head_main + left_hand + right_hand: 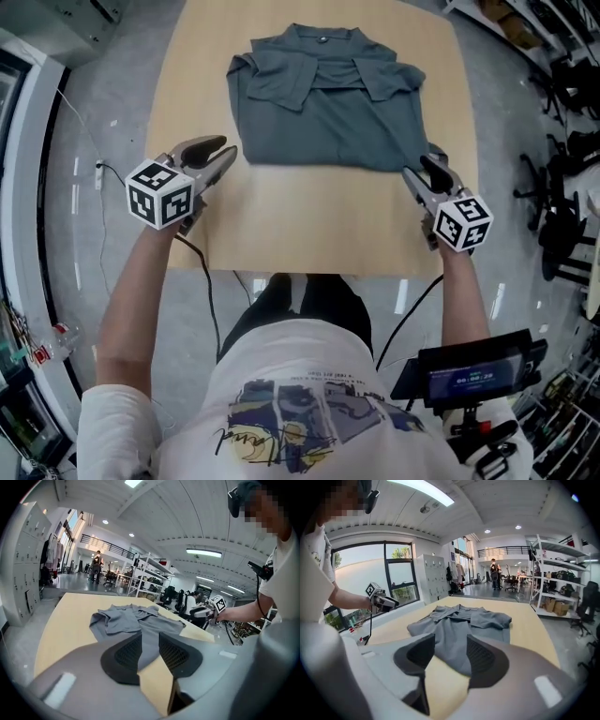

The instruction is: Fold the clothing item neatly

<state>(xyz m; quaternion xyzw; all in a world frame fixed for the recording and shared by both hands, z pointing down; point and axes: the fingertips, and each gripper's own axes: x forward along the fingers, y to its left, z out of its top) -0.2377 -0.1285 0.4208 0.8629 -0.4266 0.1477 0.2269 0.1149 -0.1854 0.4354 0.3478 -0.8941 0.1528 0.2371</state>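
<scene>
Your left tool (228, 150): held in your left hand over the bench (309, 225), at the shirt's 8 o'clock, just off the hem corner. The jaws stand spread. Nothing is pinched; the gap between the pads shows only bare wood, with cloth beyond. Its marker cube (161, 194) sits on the end nearest you, and a dark cable (202, 281) trails off the bench edge toward 6 o'clock.

Your right tool (419, 169): held in your right hand at the shirt's 4 o'clock, tips right at the hem corner. You cannot tell whether they touch the cloth. The jaws stand spread and grip nothing.

Item, shirt (323, 98): grey, collared, short-sleeved. It lies flat on the 12 o'clock half of the bench, collar at 12 o'clock and hem toward you at 6 o'clock. Both sleeves are folded inward across the chest. A small dark button shows at the collar.

Item, bench: light wood top on a grey floor.

Surroundings: office chairs (562, 187) at 3 o'clock and a screen device (473, 375) at 5 o'clock beside your hip. Open shelving (150, 573) and pale lockers (433, 576) stand beyond the bench, with people (494, 573) far off in the hall.
</scene>
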